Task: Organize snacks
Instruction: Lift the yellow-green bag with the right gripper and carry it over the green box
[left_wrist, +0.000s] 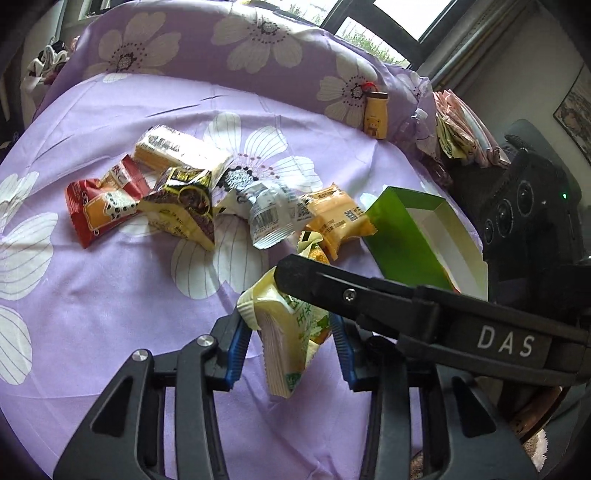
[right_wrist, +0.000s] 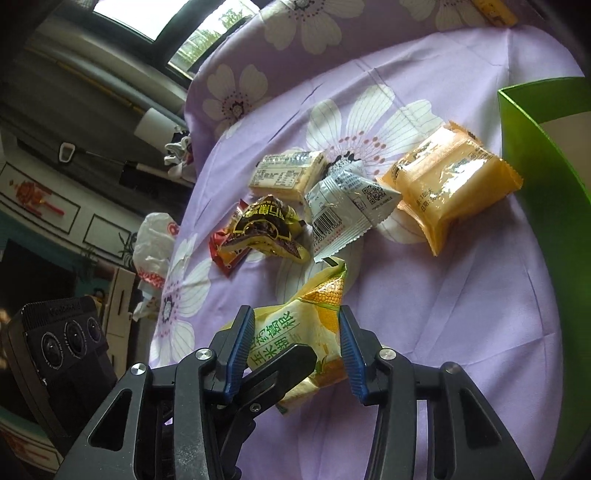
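A yellow corn snack packet (left_wrist: 288, 343) hangs above the purple flowered cloth (left_wrist: 110, 295), gripped from two sides. My left gripper (left_wrist: 290, 343) is shut on it, blue pads against its sides. One black finger (left_wrist: 332, 288) of my right gripper crosses over its top. In the right wrist view my right gripper (right_wrist: 295, 347) is shut on the same packet (right_wrist: 314, 321), and a finger (right_wrist: 280, 369) of the left gripper reaches in from below. An open green box (left_wrist: 402, 236) (right_wrist: 546, 192) lies to the right.
Loose snacks lie on the cloth: a red packet (left_wrist: 99, 206), a brown-and-yellow one (left_wrist: 184, 206), a cream bar (left_wrist: 177, 147), a silver packet (left_wrist: 266, 210) and an orange one (left_wrist: 336, 218). A small bear bottle (left_wrist: 376, 114) and folded cloths (left_wrist: 461, 133) sit at the back right.
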